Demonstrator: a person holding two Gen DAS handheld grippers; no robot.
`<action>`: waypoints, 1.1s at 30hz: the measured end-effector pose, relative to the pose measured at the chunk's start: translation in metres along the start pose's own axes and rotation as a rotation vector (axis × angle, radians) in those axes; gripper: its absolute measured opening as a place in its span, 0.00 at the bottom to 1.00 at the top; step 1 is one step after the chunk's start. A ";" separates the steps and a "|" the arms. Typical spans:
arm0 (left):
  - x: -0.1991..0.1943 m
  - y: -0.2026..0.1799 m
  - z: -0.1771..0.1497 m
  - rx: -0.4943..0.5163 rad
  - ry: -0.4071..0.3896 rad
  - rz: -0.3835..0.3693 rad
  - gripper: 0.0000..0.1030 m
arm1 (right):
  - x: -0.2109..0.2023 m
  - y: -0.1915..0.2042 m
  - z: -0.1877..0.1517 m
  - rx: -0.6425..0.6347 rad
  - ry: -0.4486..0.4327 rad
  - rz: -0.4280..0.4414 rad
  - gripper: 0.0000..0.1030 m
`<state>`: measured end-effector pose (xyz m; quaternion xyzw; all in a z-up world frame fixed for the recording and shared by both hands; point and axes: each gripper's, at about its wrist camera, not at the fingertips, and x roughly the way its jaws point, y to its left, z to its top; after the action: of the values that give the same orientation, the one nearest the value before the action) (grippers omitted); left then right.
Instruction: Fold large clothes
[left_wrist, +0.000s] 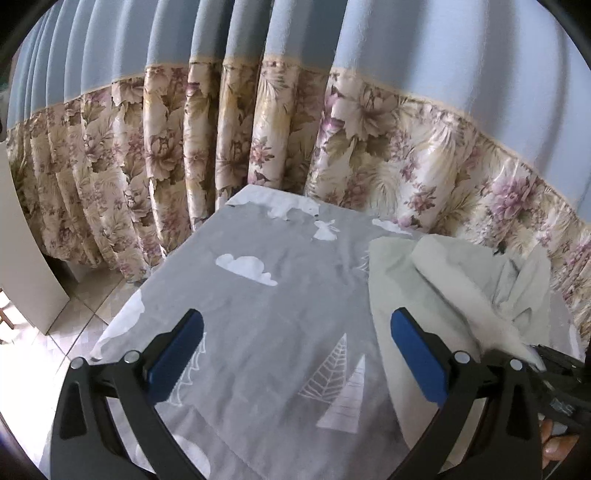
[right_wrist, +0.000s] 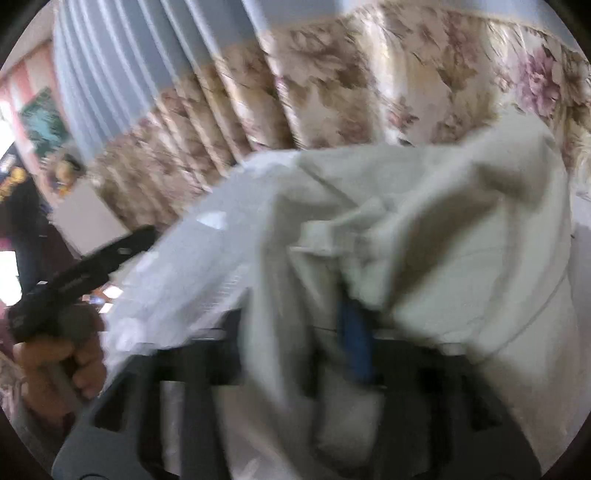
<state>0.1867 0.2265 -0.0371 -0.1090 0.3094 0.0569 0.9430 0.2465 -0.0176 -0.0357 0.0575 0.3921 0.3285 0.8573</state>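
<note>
A pale grey-green garment (left_wrist: 454, 291) lies crumpled on the right side of a table covered with a grey cloth (left_wrist: 266, 314) printed with white clouds and trees. My left gripper (left_wrist: 295, 354) is open and empty, hovering above the cloth, its right finger at the garment's left edge. In the blurred right wrist view the garment (right_wrist: 424, 229) fills the frame and drapes over my right gripper (right_wrist: 332, 343), which is shut on a fold of it; one blue pad (right_wrist: 354, 343) shows. The right gripper also shows in the left wrist view (left_wrist: 554, 373) at the lower right.
A blue curtain with a floral lower band (left_wrist: 258, 122) hangs close behind the table. Tiled floor (left_wrist: 85, 314) and a white panel (left_wrist: 22, 251) are to the left. In the right wrist view the left gripper's handle and a hand (right_wrist: 62, 332) are at lower left.
</note>
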 end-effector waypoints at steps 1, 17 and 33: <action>-0.005 -0.004 0.001 0.003 -0.002 -0.014 0.98 | -0.015 0.003 -0.001 -0.002 -0.028 0.041 0.88; -0.002 -0.211 -0.004 0.322 0.046 -0.087 0.98 | -0.233 -0.112 -0.045 0.151 -0.335 -0.166 0.97; 0.023 -0.242 0.010 0.375 0.199 -0.288 0.12 | -0.183 -0.103 -0.052 0.067 -0.201 -0.158 0.97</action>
<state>0.2530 -0.0044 -0.0014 0.0196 0.3869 -0.1473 0.9100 0.1762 -0.2173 0.0078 0.0876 0.3183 0.2391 0.9131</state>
